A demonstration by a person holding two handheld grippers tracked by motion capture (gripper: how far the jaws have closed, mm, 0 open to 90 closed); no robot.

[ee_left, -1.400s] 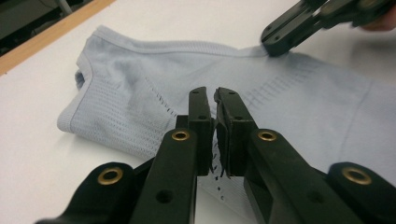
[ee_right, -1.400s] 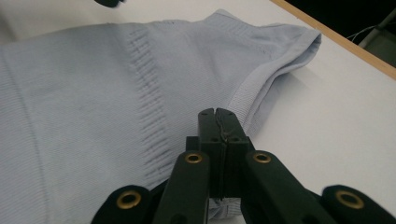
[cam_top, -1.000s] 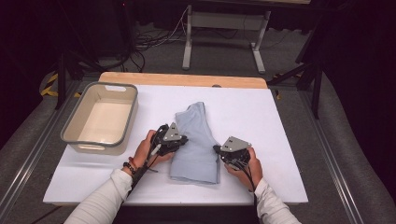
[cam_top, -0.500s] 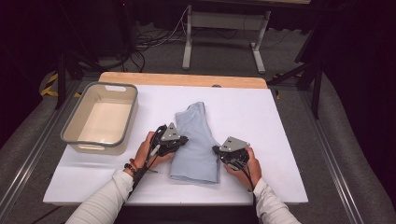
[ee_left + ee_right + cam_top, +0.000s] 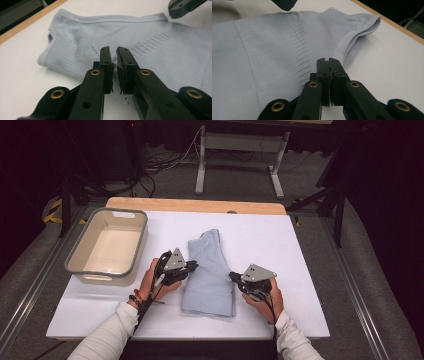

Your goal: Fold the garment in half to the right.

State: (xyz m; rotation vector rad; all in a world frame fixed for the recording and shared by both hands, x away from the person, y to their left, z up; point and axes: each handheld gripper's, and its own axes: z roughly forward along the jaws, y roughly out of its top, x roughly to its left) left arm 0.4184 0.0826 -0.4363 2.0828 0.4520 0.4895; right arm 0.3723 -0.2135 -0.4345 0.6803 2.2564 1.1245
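A folded light-blue knit garment (image 5: 210, 272) lies in the middle of the white table (image 5: 300, 250). My left gripper (image 5: 192, 266) is at the garment's left edge. Its jaws have just been opening and stand a narrow gap apart, with the garment's (image 5: 155, 50) edge between them. My right gripper (image 5: 233, 277) is at the garment's right edge. Its jaws have just eased a little and still pinch a thin fold of the garment's (image 5: 269, 50) hem. Both grippers rest low on the table, each held in a hand.
A grey plastic tub (image 5: 80, 252) stands empty at the table's left. The table's wooden far edge (image 5: 195, 205) runs behind the garment. Bare white tabletop lies to the right and front. Metal frame legs (image 5: 202, 165) and cables sit on the floor beyond.
Both hands have stayed where they were at the garment's edges. The garment lies as before.
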